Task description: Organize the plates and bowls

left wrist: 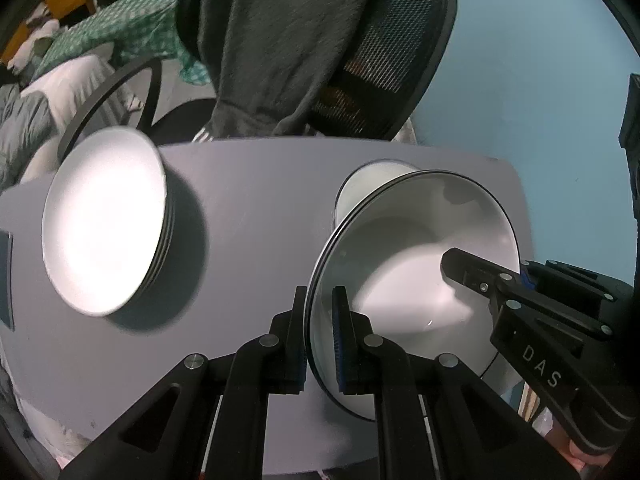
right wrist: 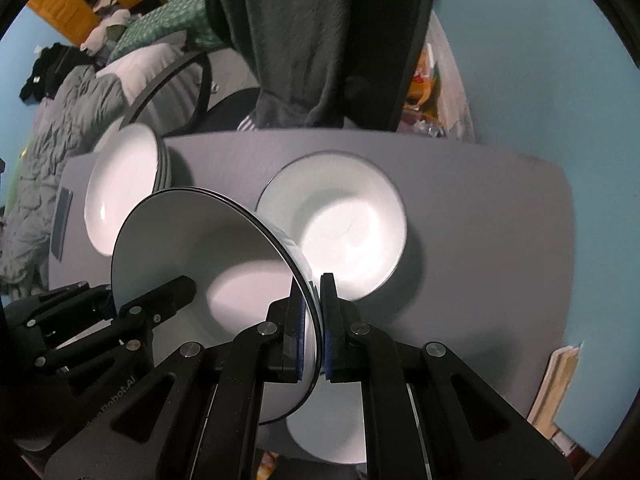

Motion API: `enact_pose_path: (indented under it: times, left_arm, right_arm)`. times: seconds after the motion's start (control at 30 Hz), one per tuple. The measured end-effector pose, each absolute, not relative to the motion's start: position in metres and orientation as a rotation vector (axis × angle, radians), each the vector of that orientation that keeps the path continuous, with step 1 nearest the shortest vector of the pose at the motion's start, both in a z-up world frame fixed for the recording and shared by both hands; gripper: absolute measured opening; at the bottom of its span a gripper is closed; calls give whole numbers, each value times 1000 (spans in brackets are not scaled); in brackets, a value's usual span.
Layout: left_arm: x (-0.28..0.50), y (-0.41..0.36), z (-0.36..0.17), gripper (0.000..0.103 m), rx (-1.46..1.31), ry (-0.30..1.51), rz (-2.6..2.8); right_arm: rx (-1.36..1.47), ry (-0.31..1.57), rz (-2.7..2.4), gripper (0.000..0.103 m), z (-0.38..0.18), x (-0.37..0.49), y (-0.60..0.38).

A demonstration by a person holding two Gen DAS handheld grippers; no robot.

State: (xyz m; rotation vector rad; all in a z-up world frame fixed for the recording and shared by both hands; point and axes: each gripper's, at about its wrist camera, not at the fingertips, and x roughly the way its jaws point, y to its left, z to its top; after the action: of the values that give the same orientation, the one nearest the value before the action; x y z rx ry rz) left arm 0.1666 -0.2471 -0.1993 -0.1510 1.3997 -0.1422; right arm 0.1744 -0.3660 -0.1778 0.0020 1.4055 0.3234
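Left wrist view: my left gripper (left wrist: 320, 320) pinches one rim of a white bowl (left wrist: 420, 272) — my right gripper (right wrist: 313, 312) pinches the other rim. I hold the bowl above the grey table (left wrist: 248, 184), between a stack of plates (left wrist: 104, 224) and another bowl (right wrist: 336, 220).

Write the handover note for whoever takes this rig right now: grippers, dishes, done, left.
Left gripper: shut on the rim of the held bowl.
Right gripper: shut on the opposite rim of the same bowl, which is lifted and tilted above the grey table.
Stack of plates sits at the table's left end.
Another bowl rests at centre; one more white dish lies below the grippers.
Done: plates stacked.
Left: probably nest the held bowl, then the last dish.
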Motion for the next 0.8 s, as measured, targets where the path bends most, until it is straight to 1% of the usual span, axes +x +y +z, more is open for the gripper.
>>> enact_pose_path:
  times: [0.27,0.8]
  left_arm:
    - [202,-266,-219,10,-120,1408,-141]
    - [218,-280,-229,10,-42,1450,-126]
  right_arm:
    - [69,1432,275,7,-188,199,-389]
    - [120,1489,246,7,-213,219,-401]
